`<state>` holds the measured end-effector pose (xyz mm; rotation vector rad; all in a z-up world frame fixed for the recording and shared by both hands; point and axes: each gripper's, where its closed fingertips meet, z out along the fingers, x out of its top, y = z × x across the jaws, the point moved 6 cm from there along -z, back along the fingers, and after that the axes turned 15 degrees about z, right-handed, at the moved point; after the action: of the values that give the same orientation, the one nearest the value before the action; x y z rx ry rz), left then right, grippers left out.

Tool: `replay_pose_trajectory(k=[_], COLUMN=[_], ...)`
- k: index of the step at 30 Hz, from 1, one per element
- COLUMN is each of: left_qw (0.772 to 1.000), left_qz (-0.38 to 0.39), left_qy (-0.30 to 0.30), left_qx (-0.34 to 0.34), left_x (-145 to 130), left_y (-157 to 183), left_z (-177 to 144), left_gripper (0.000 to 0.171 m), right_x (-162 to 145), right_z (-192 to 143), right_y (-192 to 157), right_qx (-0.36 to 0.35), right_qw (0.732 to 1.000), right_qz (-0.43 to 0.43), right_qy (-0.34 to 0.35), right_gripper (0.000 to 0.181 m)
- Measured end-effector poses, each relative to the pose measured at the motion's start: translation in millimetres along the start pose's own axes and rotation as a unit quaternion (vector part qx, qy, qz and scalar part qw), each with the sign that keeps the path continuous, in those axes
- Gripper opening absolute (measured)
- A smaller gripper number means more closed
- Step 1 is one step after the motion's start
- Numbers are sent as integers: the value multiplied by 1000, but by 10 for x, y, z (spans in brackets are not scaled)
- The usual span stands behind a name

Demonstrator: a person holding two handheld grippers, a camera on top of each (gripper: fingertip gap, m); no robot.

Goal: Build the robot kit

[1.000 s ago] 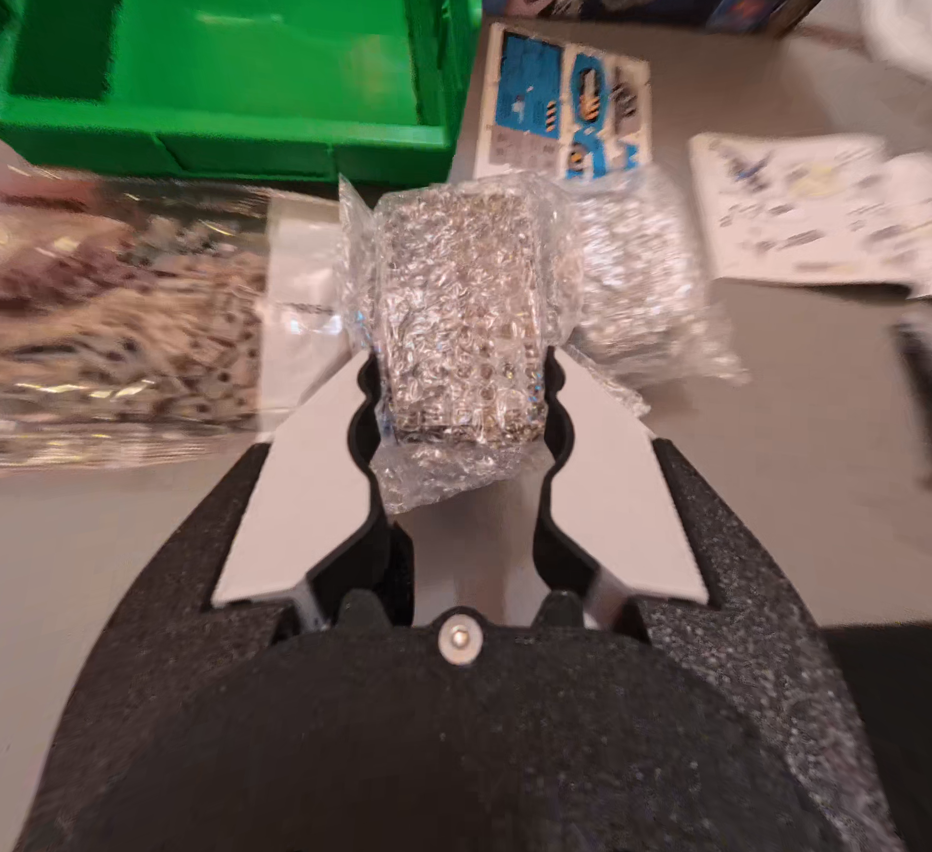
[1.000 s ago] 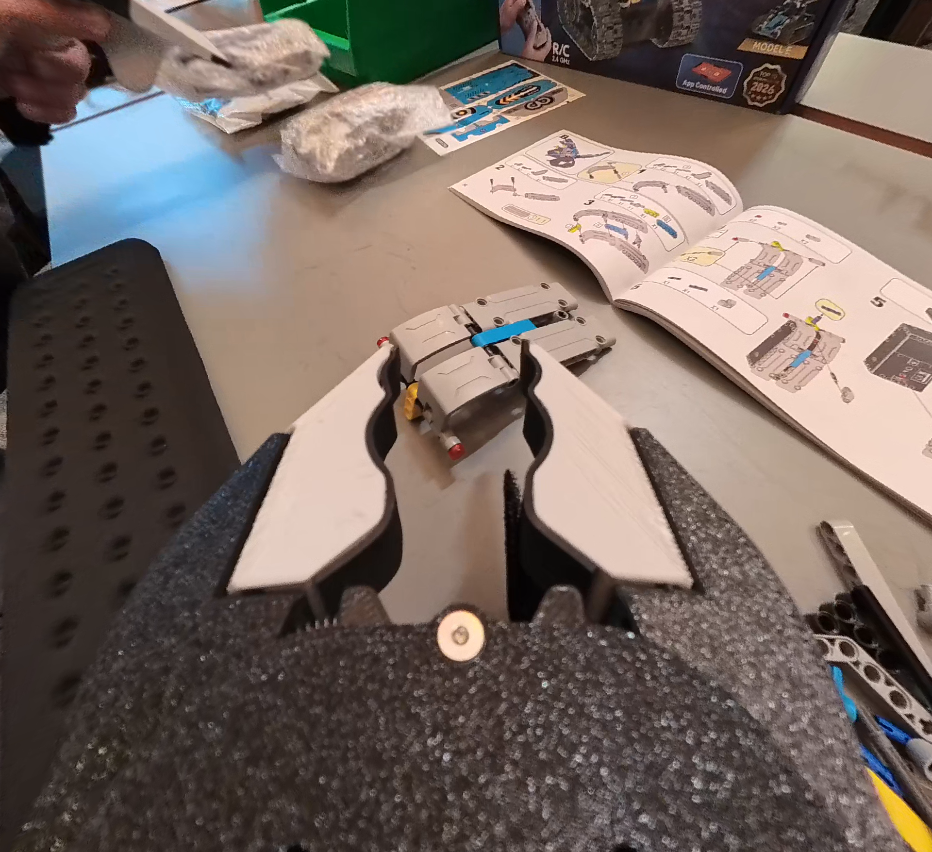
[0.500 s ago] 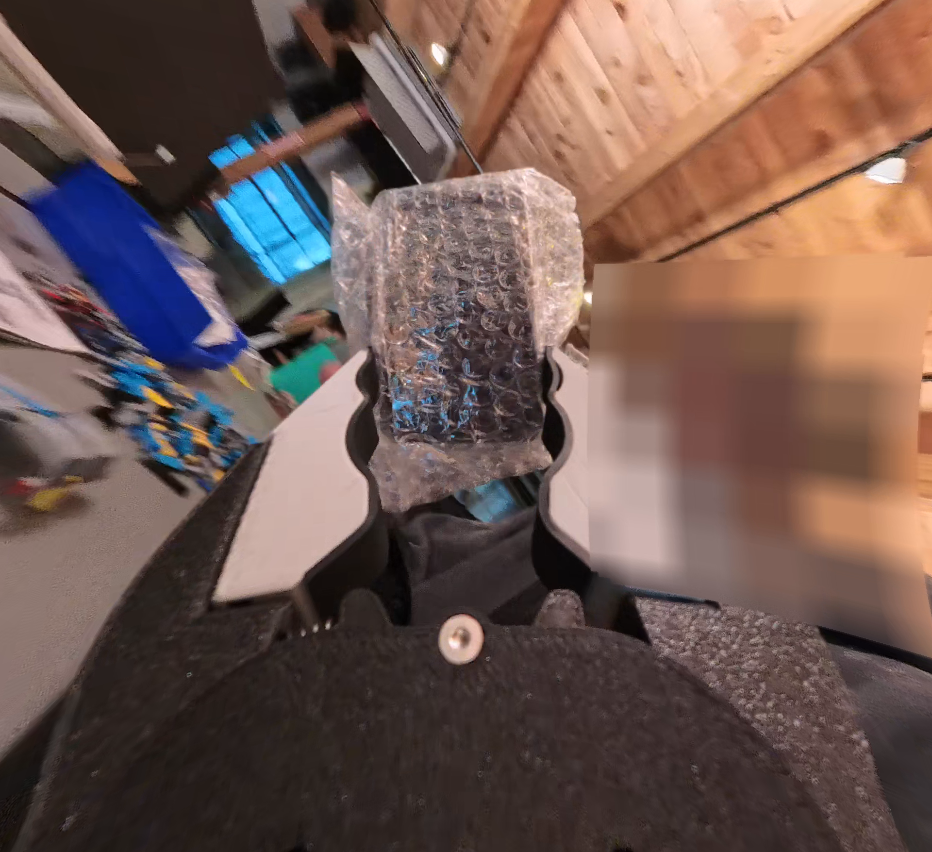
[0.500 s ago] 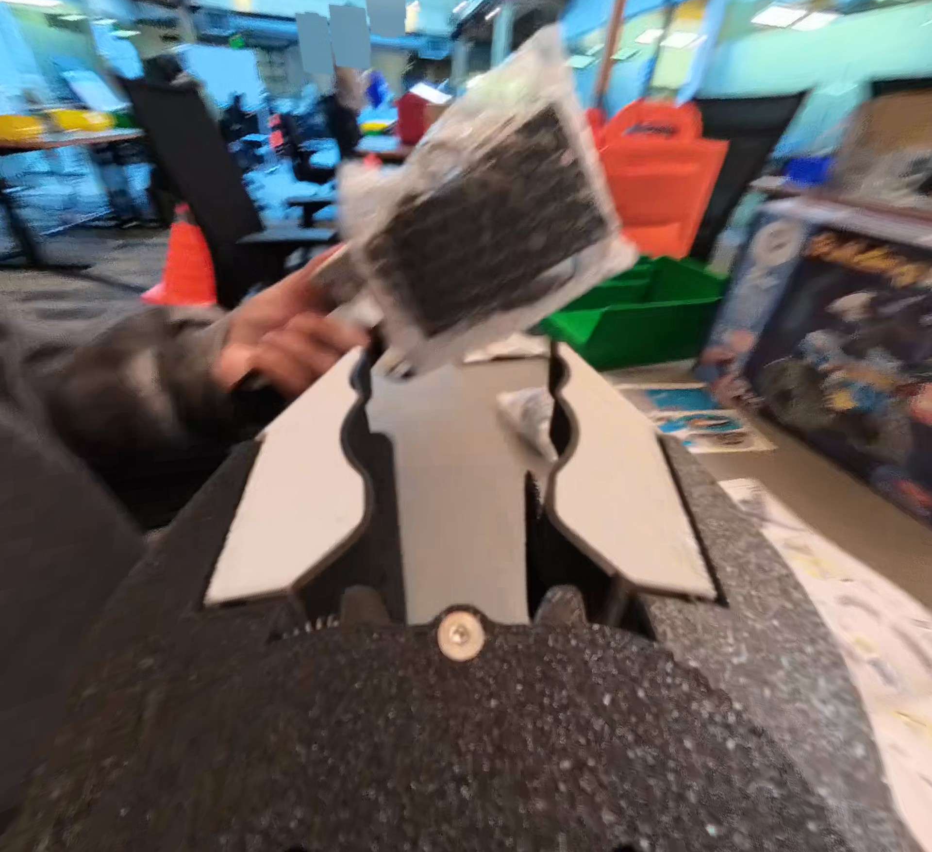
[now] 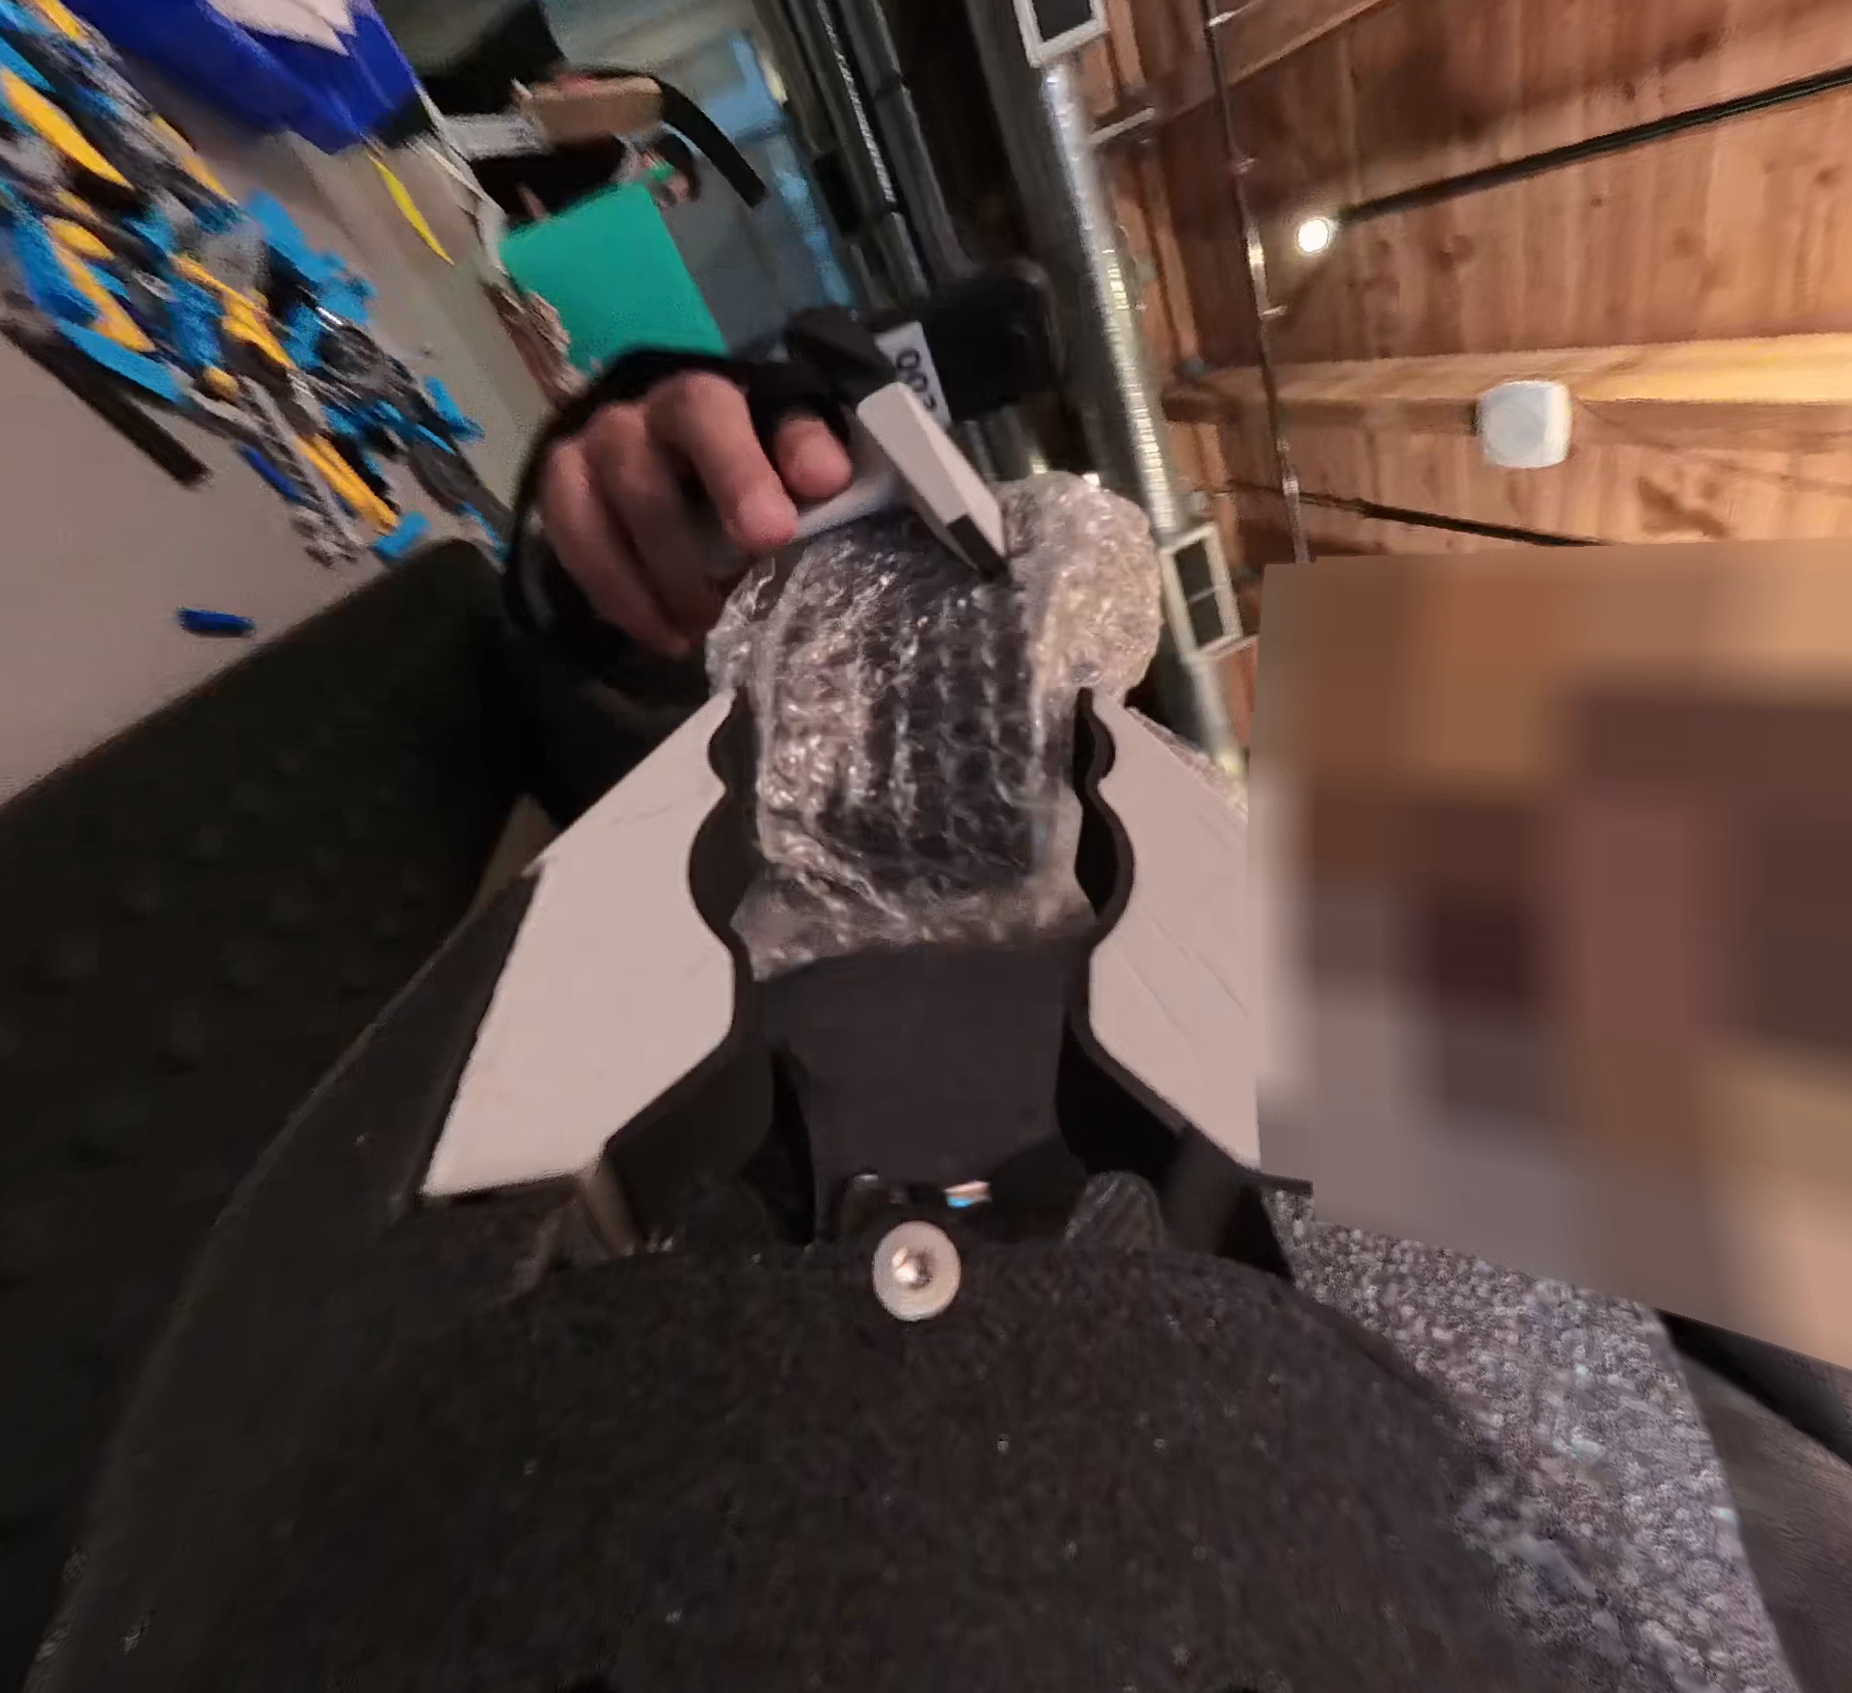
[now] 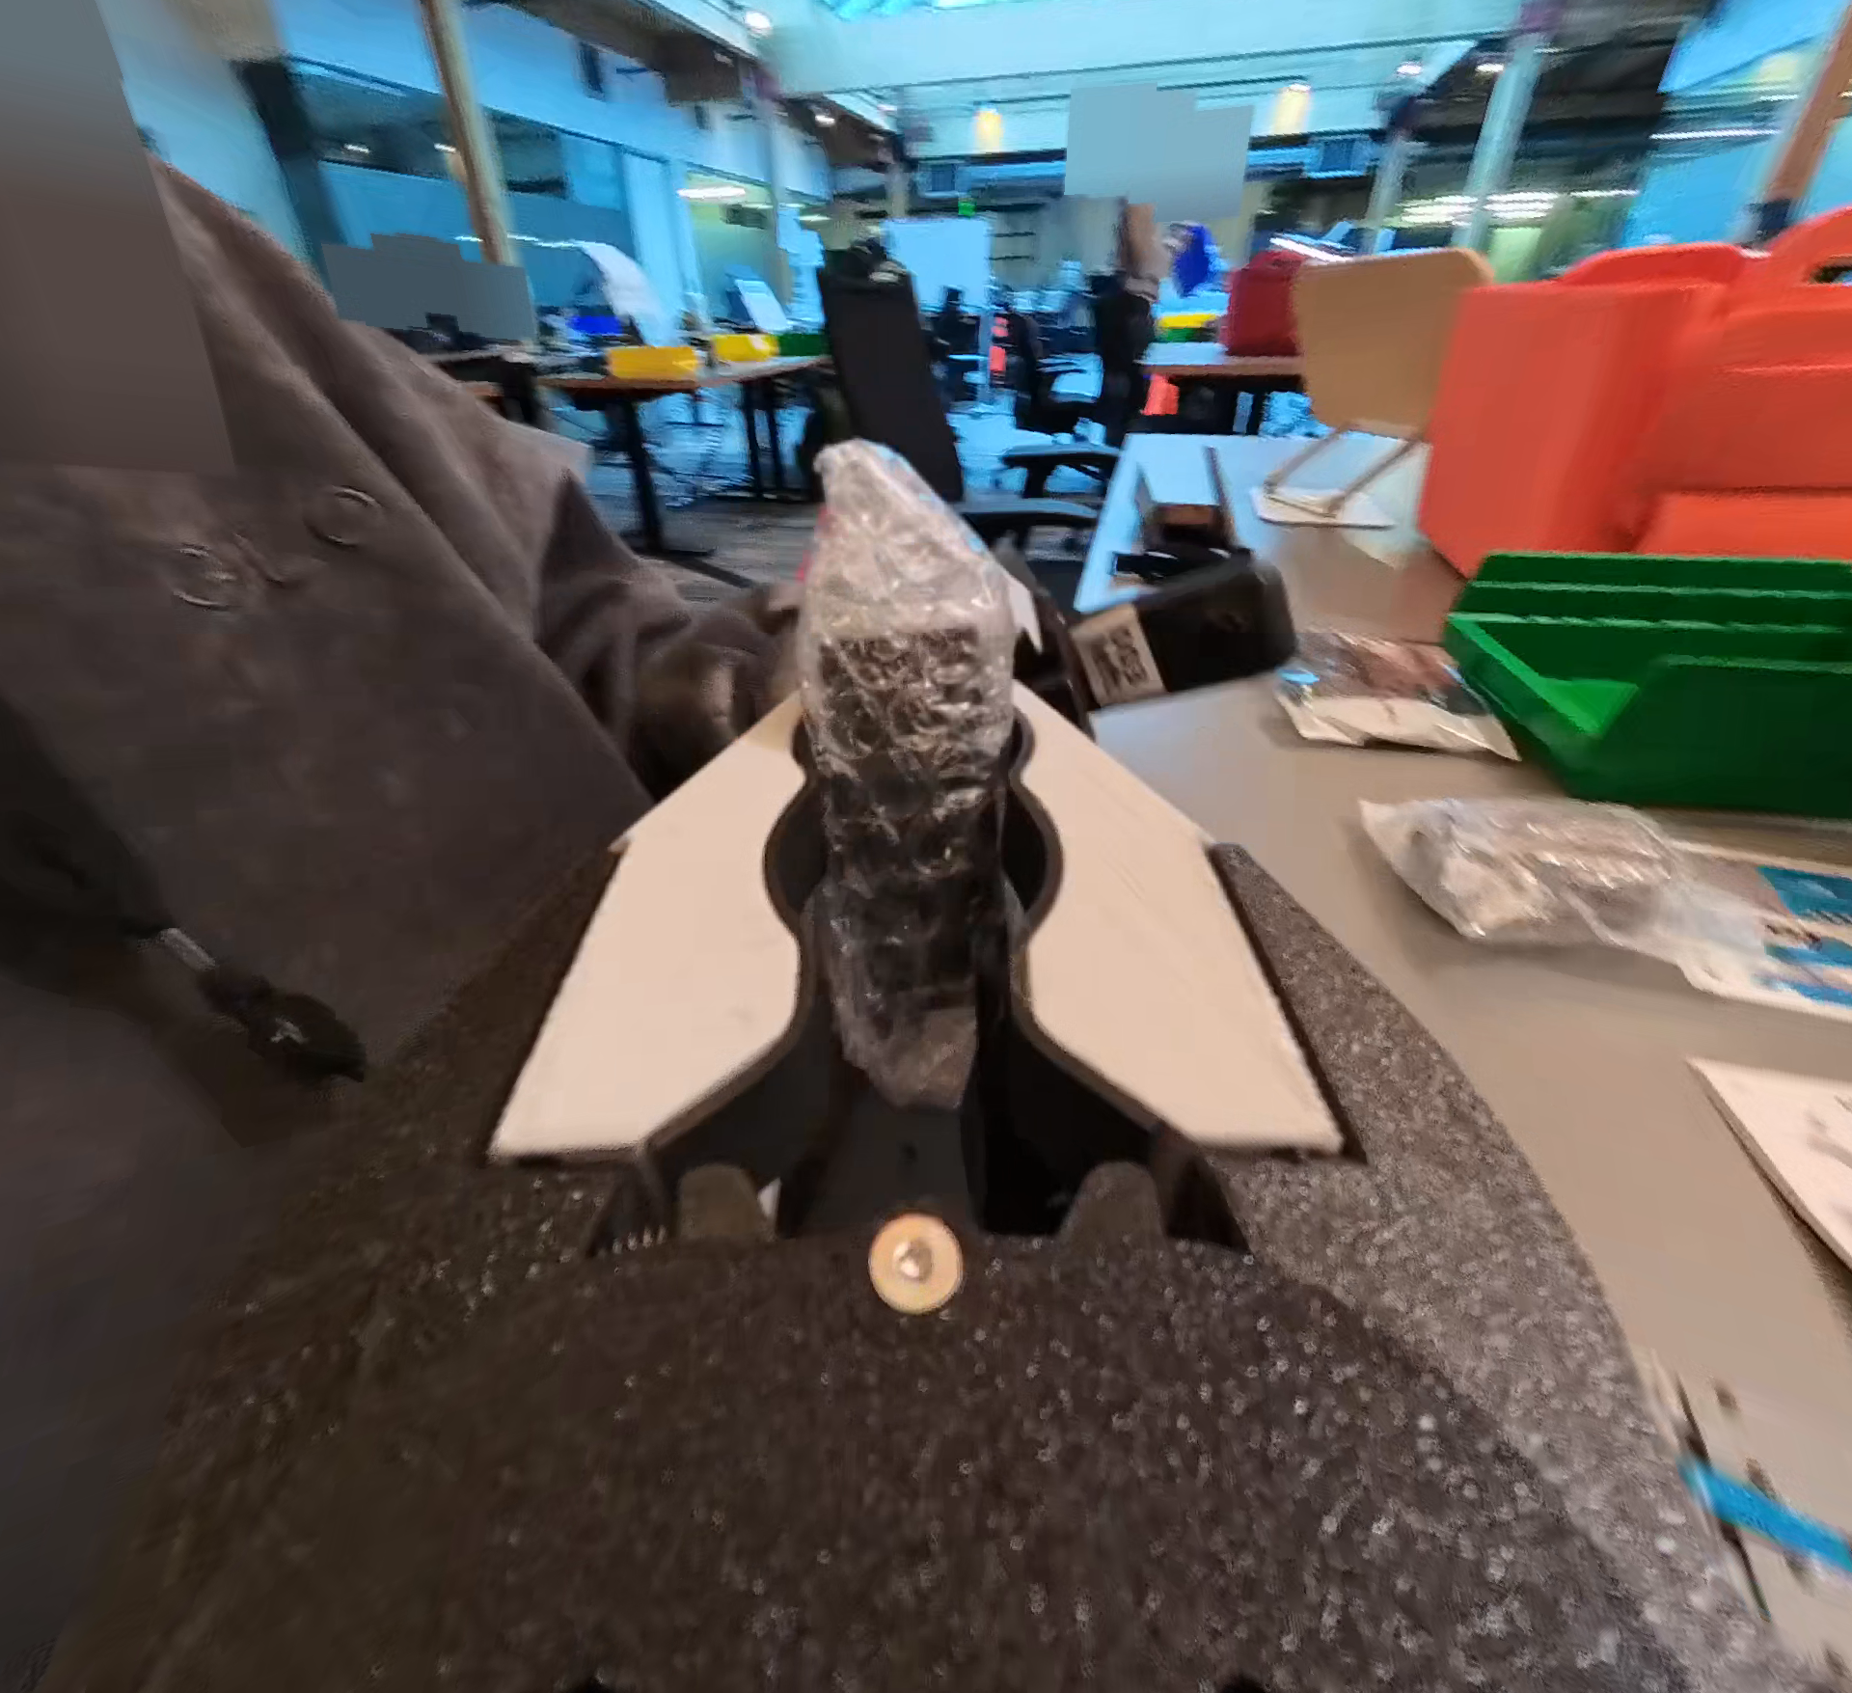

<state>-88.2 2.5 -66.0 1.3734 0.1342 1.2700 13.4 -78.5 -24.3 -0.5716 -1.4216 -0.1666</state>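
Both the left gripper and the right gripper were clamped on one bubble-wrapped dark packet, held in the air above the grey table, near the green bin.

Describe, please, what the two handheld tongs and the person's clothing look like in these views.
Both tongs, left and right, have pale grey, flat, tapering fingers with wavy black inner pads, on a black speckled foam-like body with one silver screw at its centre. The person wears a dark grey buttoned coat. A black cord loops round the hand.
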Motion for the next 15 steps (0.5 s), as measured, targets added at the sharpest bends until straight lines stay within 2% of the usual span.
replay_pose_trajectory(k=[1,3,6,9,11,12,13,15], left_qw=[999,991,961,935,924,926,932,939], left_qz=[28,113,238,313,336,338,331,311], left_qy=[-2,-5,-1,-26,8,21,36,52], left_qx=[23,76,142,167,183,168,145,138], left_x=[2,27,108,124,219,250,281,337], left_y=[-13,-57,-107,-98,-71,-44,-18,-54], left_z=[-6,-34,-69,-38,-84,-117,-158,-250], left_gripper=[69,65,62,42,38,42,54,58], right_x=[-56,-160,-346,-363,-367,-367,-372,-383], right_z=[-51,-161,-255,-289,-300,-317,-345,-414], right_y=[11,89,236,392,476,507,544,593], right_qx=[-23,-55,-52,-59,-60,-55,-54,-52], right_qw=[1000,995,982,970,964,959,953,946], right_qz=[13,79,173,220,239,254,271,283], right_qy=[5,29,61,86,103,116,128,150], right_gripper=[26,26,27,26,27,26,26,26])
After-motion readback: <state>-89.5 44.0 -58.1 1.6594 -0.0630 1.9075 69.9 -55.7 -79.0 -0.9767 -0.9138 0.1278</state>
